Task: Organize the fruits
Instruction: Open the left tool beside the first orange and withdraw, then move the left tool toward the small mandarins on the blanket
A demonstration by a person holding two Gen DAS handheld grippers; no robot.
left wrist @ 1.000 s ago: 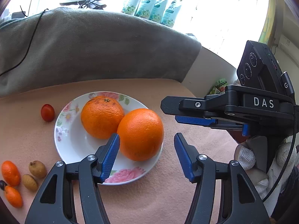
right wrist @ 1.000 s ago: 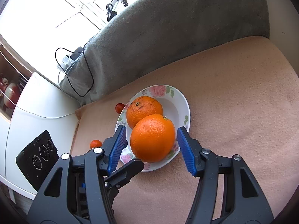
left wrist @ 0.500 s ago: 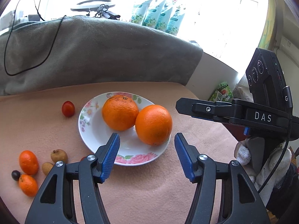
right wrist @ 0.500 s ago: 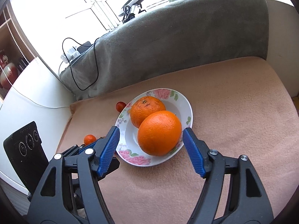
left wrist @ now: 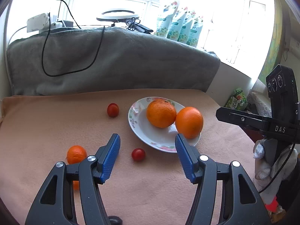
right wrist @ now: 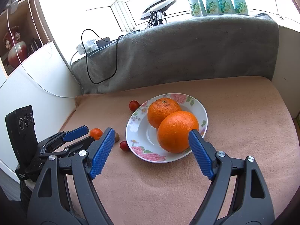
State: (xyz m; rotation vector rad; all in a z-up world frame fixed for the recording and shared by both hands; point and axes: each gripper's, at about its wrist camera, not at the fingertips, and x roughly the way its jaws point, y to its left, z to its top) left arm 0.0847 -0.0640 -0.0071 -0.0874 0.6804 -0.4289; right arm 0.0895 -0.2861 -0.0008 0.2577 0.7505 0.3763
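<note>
A floral plate [left wrist: 142, 131] [right wrist: 138, 136] on the peach cloth holds two oranges [left wrist: 161, 112] [right wrist: 177, 131], side by side and touching. A cherry tomato [left wrist: 138, 154] [right wrist: 124, 145] lies just left of the plate and another [left wrist: 112, 109] [right wrist: 134, 105] lies beyond it. A small mandarin [left wrist: 76, 154] [right wrist: 96, 133] sits further left. My left gripper [left wrist: 147, 155] is open and empty, above the cloth with the near tomato between its fingers' line. My right gripper [right wrist: 151, 150] is open and empty, wide apart in front of the plate.
A grey blanket [left wrist: 112, 61] covers the raised back behind the cloth, with a black cable [left wrist: 56, 73] lying on it. Pouches [left wrist: 178, 28] and a ring light [left wrist: 118, 16] stand on the window sill. A brown small fruit [right wrist: 117, 136] lies by the mandarin.
Both grippers have pulled back and up from the plate. The left view has swung left, so the plate sits right of centre and a second tomato shows. Both stay open.
</note>
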